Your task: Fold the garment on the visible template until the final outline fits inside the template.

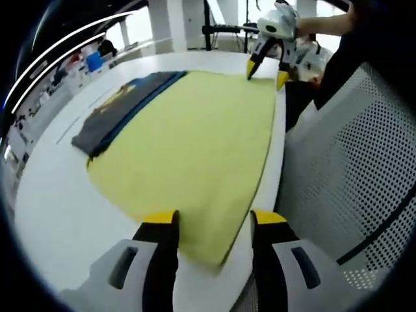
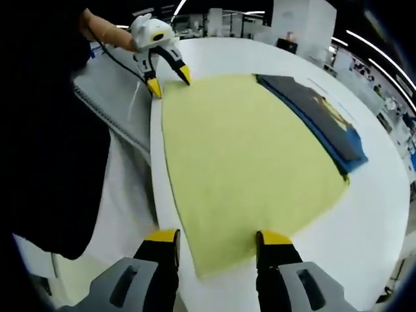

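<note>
On the white surface, a yellow cloth is lying flat, with a folded dark garment resting along its far edge. Both claws are standing released, the left claw straddling one near corner and the right claw the other. Judgement: both should be pinching only the top layer, evenly, before lifting together.

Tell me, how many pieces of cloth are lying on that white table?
2 that I can make out: a large yellow cloth spread near the table edge, and a folded dark blue garment beside its far side. More may be hidden underneath.
</note>
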Available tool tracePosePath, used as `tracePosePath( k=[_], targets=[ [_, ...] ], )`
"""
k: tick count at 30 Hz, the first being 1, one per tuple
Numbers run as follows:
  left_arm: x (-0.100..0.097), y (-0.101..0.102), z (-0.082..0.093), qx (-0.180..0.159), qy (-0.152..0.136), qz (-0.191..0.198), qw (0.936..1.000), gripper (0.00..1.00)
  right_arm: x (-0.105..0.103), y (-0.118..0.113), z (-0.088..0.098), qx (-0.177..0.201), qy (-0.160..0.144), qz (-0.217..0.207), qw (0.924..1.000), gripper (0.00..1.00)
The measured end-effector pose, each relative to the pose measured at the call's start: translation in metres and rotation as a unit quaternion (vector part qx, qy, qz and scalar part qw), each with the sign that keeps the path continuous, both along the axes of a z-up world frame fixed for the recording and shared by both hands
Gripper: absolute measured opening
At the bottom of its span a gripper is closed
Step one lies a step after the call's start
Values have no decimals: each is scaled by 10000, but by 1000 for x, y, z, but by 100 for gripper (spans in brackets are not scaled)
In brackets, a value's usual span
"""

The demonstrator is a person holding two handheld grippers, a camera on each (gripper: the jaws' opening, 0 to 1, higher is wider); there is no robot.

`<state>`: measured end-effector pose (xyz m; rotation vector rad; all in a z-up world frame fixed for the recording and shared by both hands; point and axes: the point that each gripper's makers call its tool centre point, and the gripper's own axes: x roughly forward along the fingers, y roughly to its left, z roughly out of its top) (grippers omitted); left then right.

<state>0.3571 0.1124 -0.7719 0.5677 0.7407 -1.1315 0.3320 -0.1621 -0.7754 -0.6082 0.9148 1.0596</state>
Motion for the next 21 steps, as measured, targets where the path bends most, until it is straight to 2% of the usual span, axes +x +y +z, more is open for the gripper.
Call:
tracePosePath(
  k=[5, 8, 13, 16, 17, 21],
  targets=[
    [2, 0, 1, -59, 8, 59, 10000, 37, 0, 1, 0, 7, -44, 18, 10000, 38],
    [3, 0, 0, -94, 43, 118, 9999, 30, 4, 1, 0, 8, -63, -45, 10000, 34],
    [4, -2, 1, -112, 36, 144, 9998, 21, 11, -1, 0, 18, -99, -211, 9997, 18],
    [6, 0, 0, -56, 2, 202, 9998, 7, 17, -2, 0, -41, -202, -308, 9993, 5],
    [8, 1, 1, -48, -12, 235, 9997, 6, 20, -4, 0, -71, -257, -345, 9990, 1],
    [9, 2, 1, -56, 8, 295, 9995, 3, 24, -5, 1, 40, -185, -522, 9985, 0]
  ],
)
